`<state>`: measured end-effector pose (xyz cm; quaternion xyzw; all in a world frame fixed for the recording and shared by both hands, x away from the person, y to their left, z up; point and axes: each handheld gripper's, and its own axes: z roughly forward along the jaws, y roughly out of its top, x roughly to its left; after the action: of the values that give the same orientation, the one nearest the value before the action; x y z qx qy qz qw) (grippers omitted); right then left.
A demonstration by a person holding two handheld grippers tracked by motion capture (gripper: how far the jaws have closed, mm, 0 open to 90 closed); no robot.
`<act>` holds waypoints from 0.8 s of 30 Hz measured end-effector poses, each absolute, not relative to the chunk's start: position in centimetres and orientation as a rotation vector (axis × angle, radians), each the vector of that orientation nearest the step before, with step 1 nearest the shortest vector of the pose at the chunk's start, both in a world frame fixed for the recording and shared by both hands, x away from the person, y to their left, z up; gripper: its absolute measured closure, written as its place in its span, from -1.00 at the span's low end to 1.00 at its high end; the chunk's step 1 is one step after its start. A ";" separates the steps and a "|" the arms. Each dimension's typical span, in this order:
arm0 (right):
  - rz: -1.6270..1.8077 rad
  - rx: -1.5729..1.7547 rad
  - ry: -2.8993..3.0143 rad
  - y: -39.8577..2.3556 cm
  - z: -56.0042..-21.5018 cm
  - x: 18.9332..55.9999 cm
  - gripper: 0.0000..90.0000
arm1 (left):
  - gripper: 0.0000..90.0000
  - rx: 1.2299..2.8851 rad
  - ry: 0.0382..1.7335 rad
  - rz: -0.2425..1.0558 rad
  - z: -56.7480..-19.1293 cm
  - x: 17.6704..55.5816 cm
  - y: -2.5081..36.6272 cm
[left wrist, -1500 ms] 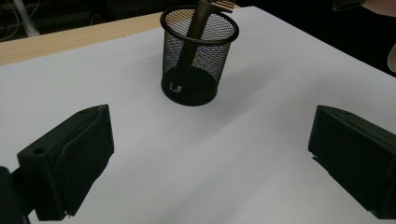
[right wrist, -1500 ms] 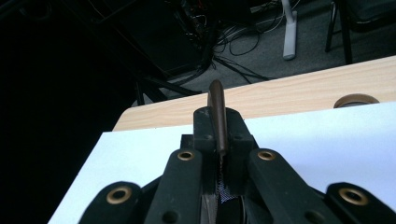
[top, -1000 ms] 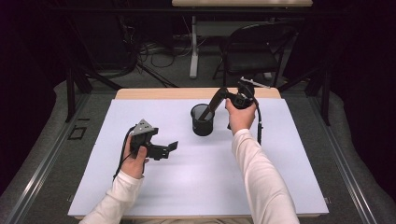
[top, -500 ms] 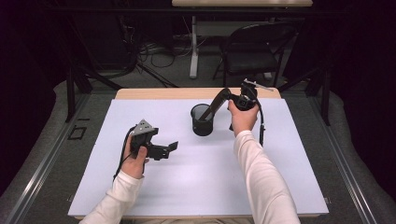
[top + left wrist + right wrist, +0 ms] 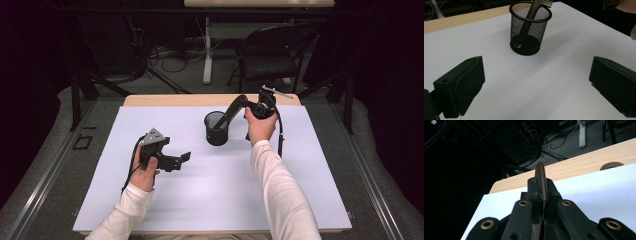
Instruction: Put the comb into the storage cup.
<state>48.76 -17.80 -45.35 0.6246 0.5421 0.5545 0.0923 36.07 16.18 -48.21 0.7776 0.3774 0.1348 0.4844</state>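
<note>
A black mesh cup stands upright on the white sheet, toward the back middle. A slim brown utensil leans in it, lower end on the cup floor. My right gripper is shut on the utensil's upper part, just right of and above the cup. In the right gripper view the brown utensil sticks out past the closed jaws of my right gripper. My left gripper rests at the left of the sheet, open and with nothing in it. The left gripper view looks between the spread jaws of my left gripper toward the cup.
The sheet covers a wooden table whose bare strip runs along the far edge, with a round cable hole in it. Beyond the table stand a black folding chair and floor cables. Open sheet lies between the hands and the near edge.
</note>
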 end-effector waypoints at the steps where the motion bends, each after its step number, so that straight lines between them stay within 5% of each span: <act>1: 1.646 1.859 1.610 -17.8 -45.3 48.7 0.93 | -0.98 1.894 0.919 0.329 -48.2 36.1 16.2; 12: 1.668 1.854 1.602 -17.7 -45.4 48.8 0.80 | -0.98 1.892 0.919 0.328 -48.2 36.0 16.1; 24: 1.634 1.812 1.607 -17.6 -45.3 48.7 0.34 | -0.98 1.887 0.922 0.329 -48.2 36.1 16.2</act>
<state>48.71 -17.64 -45.34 0.6165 0.5466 0.5560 0.1098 36.07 16.23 -48.18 0.7756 0.3791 0.1352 0.4863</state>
